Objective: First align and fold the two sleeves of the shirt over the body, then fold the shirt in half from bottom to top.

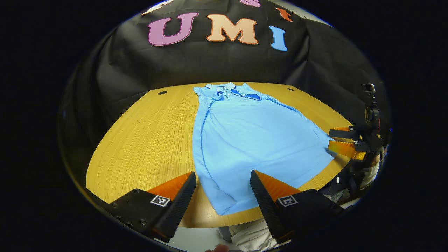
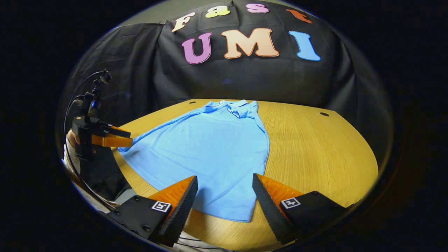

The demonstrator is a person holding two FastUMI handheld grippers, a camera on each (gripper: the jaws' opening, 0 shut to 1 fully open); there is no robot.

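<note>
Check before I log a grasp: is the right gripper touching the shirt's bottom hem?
Apart. The right gripper view shows the right gripper open, the blue polo shirt lying flat and unpinched on the wooden table between its fingers.

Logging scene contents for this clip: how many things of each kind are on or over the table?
Shirts: 1, the blue shirt lying flat on the table.
Grippers: 2, the left gripper and the right gripper, both open.
Tables: 1.
Total: 4.
</note>
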